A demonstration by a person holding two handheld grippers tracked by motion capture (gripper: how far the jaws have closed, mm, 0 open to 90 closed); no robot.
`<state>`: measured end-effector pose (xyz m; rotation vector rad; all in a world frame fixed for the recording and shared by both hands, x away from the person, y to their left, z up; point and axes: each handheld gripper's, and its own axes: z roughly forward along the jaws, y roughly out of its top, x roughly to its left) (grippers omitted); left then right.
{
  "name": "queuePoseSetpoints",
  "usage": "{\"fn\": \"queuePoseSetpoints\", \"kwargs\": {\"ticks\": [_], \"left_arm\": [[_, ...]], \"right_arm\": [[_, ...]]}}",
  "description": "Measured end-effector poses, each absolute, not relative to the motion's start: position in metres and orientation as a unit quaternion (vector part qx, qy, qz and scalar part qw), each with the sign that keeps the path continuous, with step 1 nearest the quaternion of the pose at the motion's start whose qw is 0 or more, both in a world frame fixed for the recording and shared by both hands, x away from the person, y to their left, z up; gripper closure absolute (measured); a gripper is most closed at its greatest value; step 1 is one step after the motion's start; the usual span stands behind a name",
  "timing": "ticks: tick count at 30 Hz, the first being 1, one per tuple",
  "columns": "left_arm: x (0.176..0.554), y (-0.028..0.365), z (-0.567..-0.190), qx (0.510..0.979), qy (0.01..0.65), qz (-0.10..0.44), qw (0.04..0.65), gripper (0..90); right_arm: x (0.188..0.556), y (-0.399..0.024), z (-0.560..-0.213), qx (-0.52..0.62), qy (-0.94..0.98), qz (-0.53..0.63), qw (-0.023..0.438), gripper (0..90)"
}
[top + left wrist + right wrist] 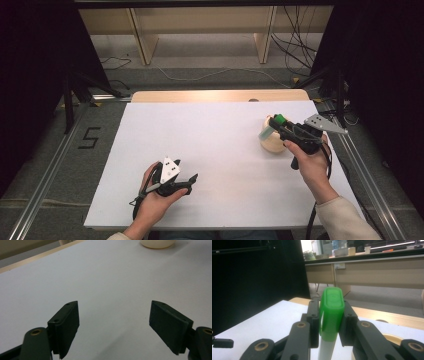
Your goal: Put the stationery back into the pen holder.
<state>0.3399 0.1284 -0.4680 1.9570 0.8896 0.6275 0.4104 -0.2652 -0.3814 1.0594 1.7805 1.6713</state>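
Marker [331, 312]: green-capped, white barrel, pinched between the right fingers [348, 322], cap end sticking out past their tips.
Right gripper [278, 125]: clamped on the marker, held over the bowl [272, 141].
Bowl: cream, on the tabletop [220, 150] just beneath the right fingers.
Left gripper [190, 181]: fingers [66, 325] spread wide, nothing between them, low over bare tabletop, well apart from the bowl.

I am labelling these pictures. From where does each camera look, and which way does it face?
High view: above the person's side, facing forward and down on the white table; both hands show.
Left gripper view: on the left gripper, facing across the table; open fingers show.
Right gripper view: on the right gripper, facing level; fingers clamp the green-capped tube.
Shared: the cream bowl.
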Motion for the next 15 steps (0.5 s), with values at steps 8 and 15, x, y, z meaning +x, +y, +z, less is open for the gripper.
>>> {"fn": "queuePoseSetpoints", "kwargs": {"ticks": [8,15], "left_arm": [[0.34,0.128,-0.468,0.786,0.357,0.254,0.436,24.0],[0.34,0.128,-0.469,0.787,0.357,0.253,0.436,24.0]], "right_arm": [[0.414,-0.272,-0.379,0.391,0.642,0.611,0.248,74.7],[0.417,-0.278,-0.378,0.399,0.637,0.608,0.254,74.7]]}}
